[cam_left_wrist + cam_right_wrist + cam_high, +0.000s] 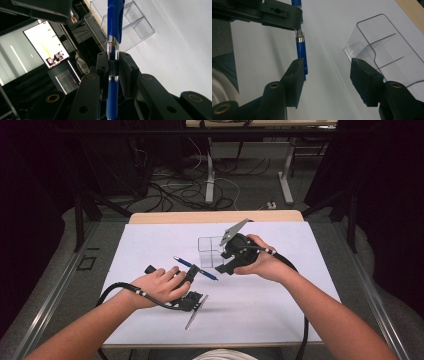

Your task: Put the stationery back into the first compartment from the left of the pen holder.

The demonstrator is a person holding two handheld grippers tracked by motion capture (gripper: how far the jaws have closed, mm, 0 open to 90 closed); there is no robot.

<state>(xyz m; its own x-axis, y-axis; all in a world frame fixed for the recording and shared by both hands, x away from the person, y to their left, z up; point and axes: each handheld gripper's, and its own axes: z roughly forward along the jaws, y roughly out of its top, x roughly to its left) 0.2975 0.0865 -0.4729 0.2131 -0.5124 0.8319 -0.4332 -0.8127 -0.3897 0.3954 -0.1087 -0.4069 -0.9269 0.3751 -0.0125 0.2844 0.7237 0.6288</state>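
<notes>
High view: the left claw [191,276] holds a blue pen [197,268] low over the white table [260,310], near a clear box [209,251]; the right claw [226,262] hovers between them.

Left gripper view: jaws pinch the pen's clear middle; the slick barrel could slip or swivel.

Right gripper view: jaws spread, empty; closing carelessly could knock the pen loose.

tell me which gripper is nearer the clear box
Right. The right gripper sits beside the clear box, jaws open, nothing between them. The left gripper is farther toward the person, shut on the blue pen.
</notes>
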